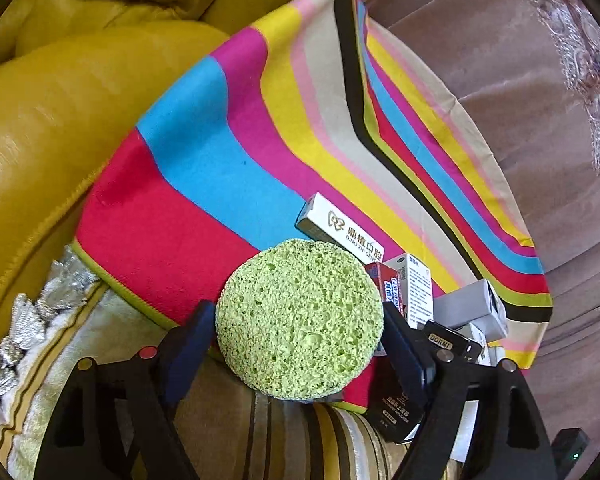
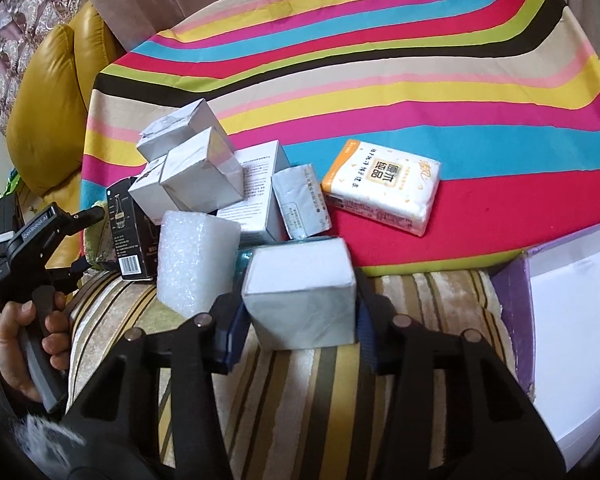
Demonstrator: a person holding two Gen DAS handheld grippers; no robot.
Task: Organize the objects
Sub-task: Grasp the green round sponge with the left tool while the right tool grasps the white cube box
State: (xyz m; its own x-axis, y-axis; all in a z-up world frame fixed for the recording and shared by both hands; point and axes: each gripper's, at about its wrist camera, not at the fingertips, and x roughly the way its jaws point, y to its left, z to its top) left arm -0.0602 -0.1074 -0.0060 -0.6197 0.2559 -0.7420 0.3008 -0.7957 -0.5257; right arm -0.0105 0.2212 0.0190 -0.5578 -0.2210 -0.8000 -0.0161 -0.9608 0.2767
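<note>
Surface: striped cloth (image 2: 380, 92) in pink, blue, yellow, red and black bands, spread over a cushioned seat; yellow leather cushion (image 1: 52, 128) beside it on the left wrist view. Nearer edge shows a beige-and-olive striped cover (image 2: 308, 392).

Purple-rimmed open box (image 2: 512, 304) with white interior sits at the right edge of the right wrist view, just off the cloth.

Pile of small cartons on the cloth's near left part: grey-white boxes (image 2: 196, 168) stacked and touching, a black carton (image 2: 130, 236) with barcode at the pile's left, a white foam block (image 2: 192, 260) in front, tilted. Tissue pack (image 2: 384, 188) with orange print lies flat just right of the pile.

Right gripper (image 2: 300, 320): jaws narrow, both blue pads pressed on the sides of a grey-white box (image 2: 300, 296), at the near edge of the cloth.

Left gripper (image 1: 300, 344): jaws wide, round green sponge (image 1: 300, 316) between them; right pad appears to touch its edge, left-pad contact cannot be told. A hand (image 2: 28, 344) grips this tool's handle.
</note>
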